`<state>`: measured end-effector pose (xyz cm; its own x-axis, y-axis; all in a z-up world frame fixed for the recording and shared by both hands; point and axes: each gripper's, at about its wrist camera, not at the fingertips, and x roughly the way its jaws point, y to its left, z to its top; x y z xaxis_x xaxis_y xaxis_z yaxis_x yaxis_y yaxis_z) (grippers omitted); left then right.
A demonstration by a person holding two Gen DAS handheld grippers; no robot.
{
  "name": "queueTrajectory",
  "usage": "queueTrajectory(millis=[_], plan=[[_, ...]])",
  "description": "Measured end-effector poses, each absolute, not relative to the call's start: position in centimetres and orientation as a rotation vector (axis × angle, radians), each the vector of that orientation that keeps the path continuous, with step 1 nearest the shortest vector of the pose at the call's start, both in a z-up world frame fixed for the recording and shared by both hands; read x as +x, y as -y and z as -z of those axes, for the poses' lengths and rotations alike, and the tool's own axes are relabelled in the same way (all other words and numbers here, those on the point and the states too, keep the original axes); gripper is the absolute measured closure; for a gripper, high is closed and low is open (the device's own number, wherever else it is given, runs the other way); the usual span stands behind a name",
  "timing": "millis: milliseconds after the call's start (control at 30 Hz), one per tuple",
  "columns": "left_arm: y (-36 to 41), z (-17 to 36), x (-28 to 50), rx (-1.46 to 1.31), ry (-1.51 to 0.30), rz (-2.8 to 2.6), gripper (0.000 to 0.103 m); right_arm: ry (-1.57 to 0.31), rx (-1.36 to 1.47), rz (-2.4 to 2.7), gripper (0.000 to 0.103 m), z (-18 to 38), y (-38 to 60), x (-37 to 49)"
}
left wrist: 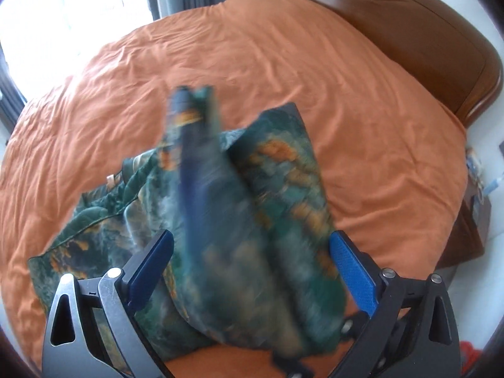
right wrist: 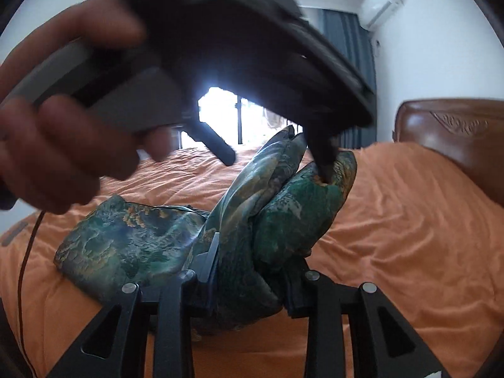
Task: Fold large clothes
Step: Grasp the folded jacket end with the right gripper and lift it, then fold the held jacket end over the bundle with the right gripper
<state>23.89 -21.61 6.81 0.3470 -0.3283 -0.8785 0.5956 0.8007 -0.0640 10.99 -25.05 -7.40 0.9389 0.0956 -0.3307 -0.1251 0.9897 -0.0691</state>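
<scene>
A dark green garment (left wrist: 220, 208) with orange and blue print lies partly folded on the orange bedspread (left wrist: 283, 63). My left gripper (left wrist: 252, 245) is open, its blue pads on either side of a raised, blurred fold of the cloth. In the right wrist view the left gripper (right wrist: 277, 157) hangs above, one fingertip (right wrist: 324, 163) touching the cloth's lifted edge. My right gripper (right wrist: 252, 261) is shut on a bunched fold of the garment (right wrist: 239, 252), which rises upward from its jaws. Part of the garment (right wrist: 126, 245) lies flat at the left.
The wooden headboard (left wrist: 425, 31) stands at the right side of the bed. A window with dark curtains (right wrist: 346, 31) is beyond the bed. A bedside table (left wrist: 472, 195) is at the far right. A thin cable (right wrist: 28, 252) hangs at the left.
</scene>
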Motion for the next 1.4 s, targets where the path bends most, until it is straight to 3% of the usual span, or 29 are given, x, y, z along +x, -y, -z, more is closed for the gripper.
queueTrajectory(millis=[200,233,267,300,333,367,400,433,500,767,867,900,967,1000,1267,1400], plan=[[19.3,-5.5,23.6,0.414,-1.066,0.433,0.004,-0.260,-0.290,-0.234,0.072,6.6,17.4,9.0],[18.7,-5.1,23.6,0.430,-1.064,0.401,0.012,-0.256,-0.298,-0.250,0.072,6.4,16.9,8.7],[18.0,-4.5,23.7,0.439,-1.071,0.373,0.032,-0.254,-0.303,-0.258,0.072,6.4,16.5,8.6],[17.2,-4.0,23.8,0.437,-1.083,0.359,0.044,-0.255,-0.306,-0.266,0.072,6.5,16.2,8.5],[16.6,-3.8,23.9,0.425,-1.089,0.355,0.065,-0.262,-0.301,-0.277,0.072,6.5,16.0,8.5],[15.7,-3.6,24.1,0.397,-1.107,0.360,0.070,-0.281,-0.287,-0.290,0.071,6.7,16.0,8.7],[14.8,-3.6,24.3,0.365,-1.118,0.370,0.072,-0.294,-0.275,-0.300,0.063,6.7,16.1,8.8],[14.0,-3.8,24.4,0.344,-1.116,0.376,0.073,-0.291,-0.263,-0.308,0.060,6.6,16.5,8.4],[12.1,-4.3,24.8,0.326,-1.098,0.385,0.074,-0.280,-0.241,-0.345,0.034,6.2,17.2,7.0],[-0.5,-3.8,27.7,0.136,-1.086,0.310,0.073,-0.443,-0.069,-0.342,0.033,8.7,21.2,6.6],[-3.7,-2.5,28.7,0.074,-1.094,0.272,0.073,-0.519,0.011,-0.334,0.050,9.4,21.7,8.7],[-4.9,-1.9,28.9,0.050,-1.098,0.260,0.073,-0.536,0.030,-0.337,0.061,9.4,21.7,9.6],[-7.1,-0.8,29.4,0.003,-1.105,0.245,0.073,-0.557,0.048,-0.350,0.073,9.1,21.1,11.3],[-8.1,-0.2,29.7,-0.024,-1.110,0.243,0.073,-0.570,0.049,-0.362,0.076,9.2,20.6,12.4],[-13.3,3.0,29.9,-0.157,-1.111,0.286,0.070,-0.644,-0.010,-0.511,0.079,8.3,11.7,21.4],[-15.0,5.8,30.5,-0.167,-1.119,0.278,0.066,-0.845,-0.067,-0.546,0.081,14.5,7.5,25.8]])
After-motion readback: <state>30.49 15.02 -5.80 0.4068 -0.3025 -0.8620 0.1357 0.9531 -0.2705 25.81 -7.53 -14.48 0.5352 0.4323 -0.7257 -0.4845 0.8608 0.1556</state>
